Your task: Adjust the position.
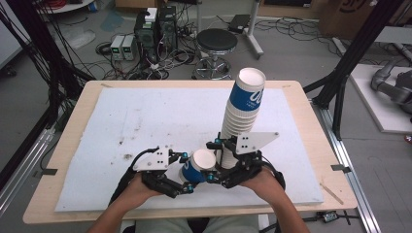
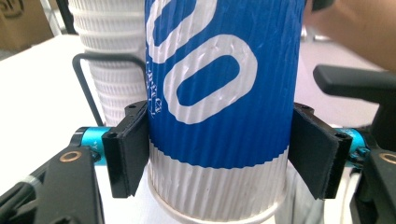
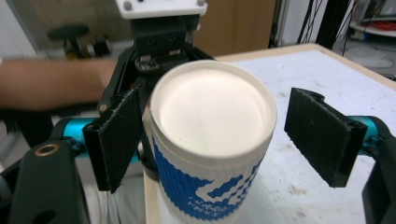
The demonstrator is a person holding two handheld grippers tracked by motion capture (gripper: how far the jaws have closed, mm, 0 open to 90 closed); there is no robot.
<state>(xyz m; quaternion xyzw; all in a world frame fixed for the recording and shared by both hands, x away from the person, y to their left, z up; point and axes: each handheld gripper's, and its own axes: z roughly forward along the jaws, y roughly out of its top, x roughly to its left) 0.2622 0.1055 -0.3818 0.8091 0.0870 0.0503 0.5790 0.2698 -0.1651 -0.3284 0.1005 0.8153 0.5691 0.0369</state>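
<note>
A single blue-and-white ribbed paper cup hangs tilted over the table's near edge, between my two grippers. In the left gripper view the cup sits between both black pads, which press on its sides, so my left gripper is shut on it. My right gripper faces the cup's white round end. Its jaws straddle the cup, with the left pad close by the wall and a clear gap at the right pad. A tall leaning stack of cups stands just behind.
The white foam sheet covers most of the wooden table and lies bare to the left and far side. The stack rises close behind the held cup. A stool and electronics boxes sit on the floor beyond.
</note>
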